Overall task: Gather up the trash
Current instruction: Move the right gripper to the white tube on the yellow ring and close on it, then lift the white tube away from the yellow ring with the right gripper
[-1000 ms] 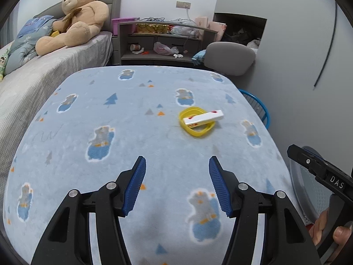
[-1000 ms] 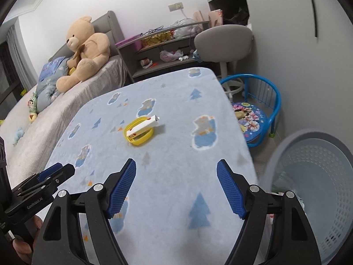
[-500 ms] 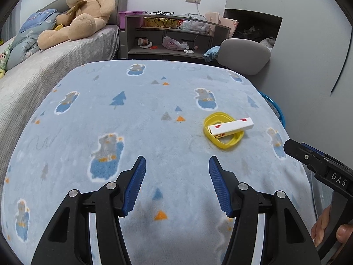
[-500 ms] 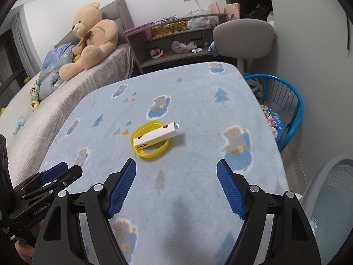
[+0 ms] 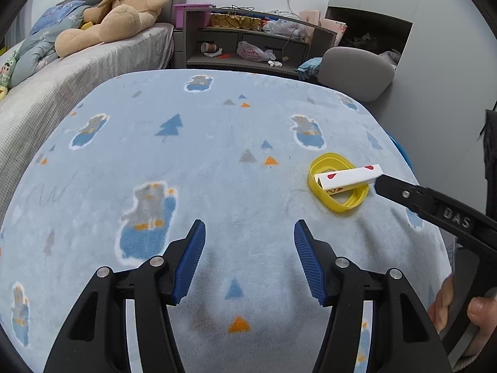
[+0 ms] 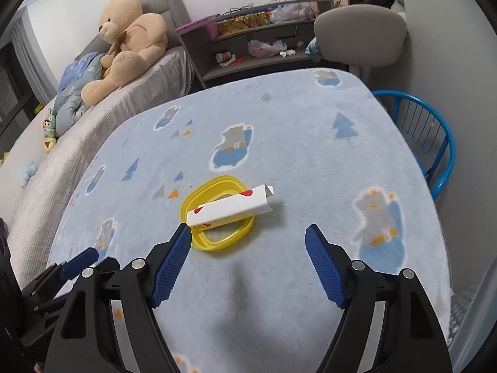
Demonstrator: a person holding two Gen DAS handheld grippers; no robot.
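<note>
The right gripper (image 6: 247, 242) stands wide with nothing between its blue pads, pointing down at the tabletop (image 6: 310, 143). The left gripper (image 5: 248, 239) is also apart and empty. At 11 o'clock just beyond the right gripper lies one white carton (image 6: 231, 206) across one yellow ring lid (image 6: 214, 214); its left pad almost touches the carton. At 2 o'clock stands one blue chair (image 6: 441, 143), at 10 o'clock one teddy bear (image 6: 130, 40) on the bed (image 6: 149, 87).
</note>
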